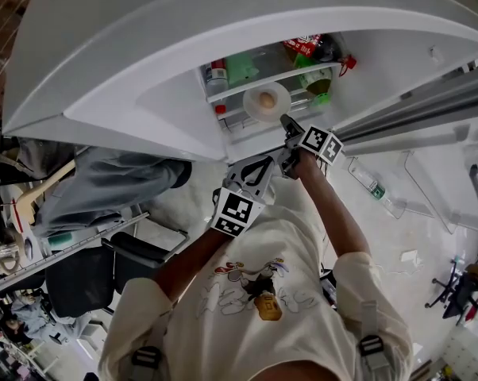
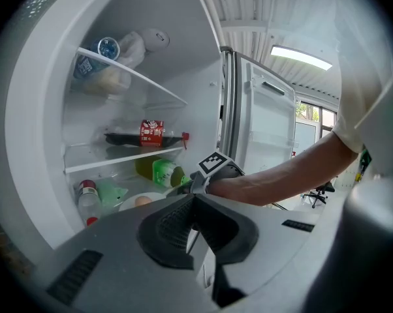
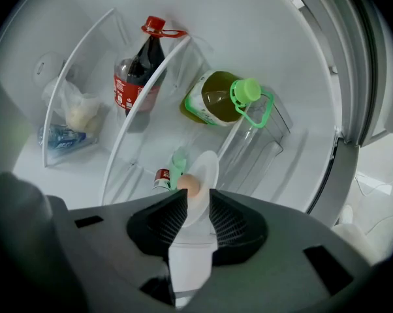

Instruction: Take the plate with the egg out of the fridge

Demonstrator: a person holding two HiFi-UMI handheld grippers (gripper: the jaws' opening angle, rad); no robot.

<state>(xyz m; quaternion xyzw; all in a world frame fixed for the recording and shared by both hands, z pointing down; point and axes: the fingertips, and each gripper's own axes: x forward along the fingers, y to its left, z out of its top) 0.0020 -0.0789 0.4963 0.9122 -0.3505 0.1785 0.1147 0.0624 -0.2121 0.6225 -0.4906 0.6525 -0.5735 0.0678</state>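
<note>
A white plate (image 1: pixel 266 101) with a brown egg (image 1: pixel 266 99) rests on a lower fridge shelf. In the right gripper view the plate (image 3: pixel 207 171) and egg (image 3: pixel 190 186) sit just beyond the jaws. My right gripper (image 3: pixel 198 204) has its jaws close together on the plate's near rim, and its tip meets the plate's edge in the head view (image 1: pixel 287 124). My left gripper (image 1: pixel 263 165) hangs shut and empty just outside the fridge, below the right one. In the left gripper view (image 2: pixel 195 207) the plate (image 2: pixel 132 203) shows low in the fridge.
A cola bottle (image 3: pixel 134 64) and a green-capped oil bottle (image 3: pixel 219 100) lie on the shelves above and beside the plate. A small red-capped bottle (image 3: pixel 161 178) stands close by. The open fridge door (image 1: pixel 429 109) is at the right. Office chairs (image 1: pixel 80 280) stand behind at the left.
</note>
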